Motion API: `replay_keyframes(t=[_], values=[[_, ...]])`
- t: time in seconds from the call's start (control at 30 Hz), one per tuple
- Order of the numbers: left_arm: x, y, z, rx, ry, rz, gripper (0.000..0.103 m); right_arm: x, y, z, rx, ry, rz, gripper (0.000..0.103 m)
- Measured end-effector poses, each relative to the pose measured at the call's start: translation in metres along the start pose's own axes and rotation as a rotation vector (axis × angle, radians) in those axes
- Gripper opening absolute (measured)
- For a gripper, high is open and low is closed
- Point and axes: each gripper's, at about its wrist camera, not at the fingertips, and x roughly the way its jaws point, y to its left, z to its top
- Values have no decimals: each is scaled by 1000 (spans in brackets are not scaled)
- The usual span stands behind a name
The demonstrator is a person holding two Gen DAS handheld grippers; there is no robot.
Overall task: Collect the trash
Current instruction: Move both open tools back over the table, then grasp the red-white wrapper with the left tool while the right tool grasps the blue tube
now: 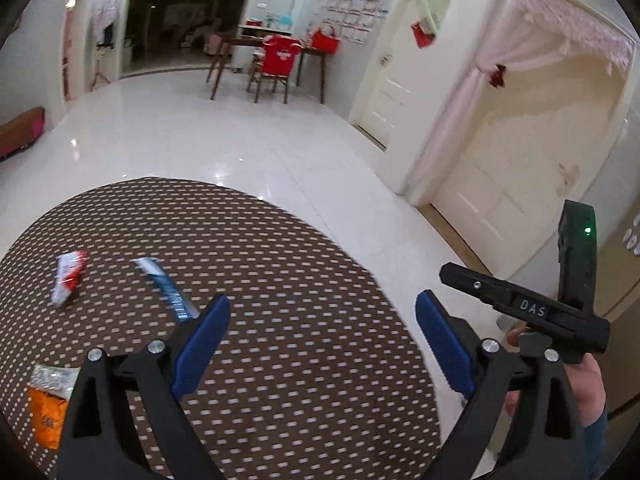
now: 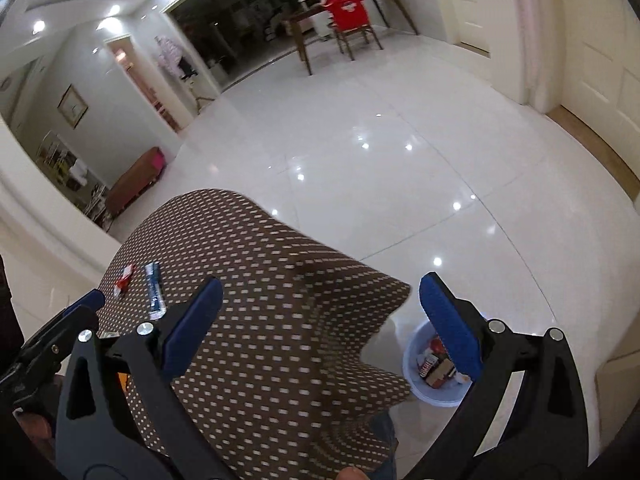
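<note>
Round tabletop [image 1: 280, 280] under a brown cloth with white dashes. Left claw [image 1: 322, 340] hovering above it, blue pads wide apart, gripping nothing. Three pieces of trash on the cloth — a red-and-white wrapper [image 1: 69, 277], a blue wrapper [image 1: 166, 290] just beside it, an orange-and-silver packet [image 1: 48, 404] near the edge, partly hidden by the claw. Right claw [image 2: 320, 322] likewise wide open and empty, over the cloth's draped edge. Down on the white floor, beside the tabletop, a pale bin [image 2: 412, 372] holding litter.
</note>
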Motion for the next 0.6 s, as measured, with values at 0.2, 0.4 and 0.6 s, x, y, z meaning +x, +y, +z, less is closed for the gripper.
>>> replay_keyframes(t=[0.2,0.4,0.6], values=[[-23,47,-7,-57,-32,63,92,16,44,3,-73,24,27,97],[-38,105,-13,-147,-40,150,92,42,97,-1,-170,68,59,97],[-36,143,-14,-205,-30,245,92,69,134,-11,-244,117,70,97]])
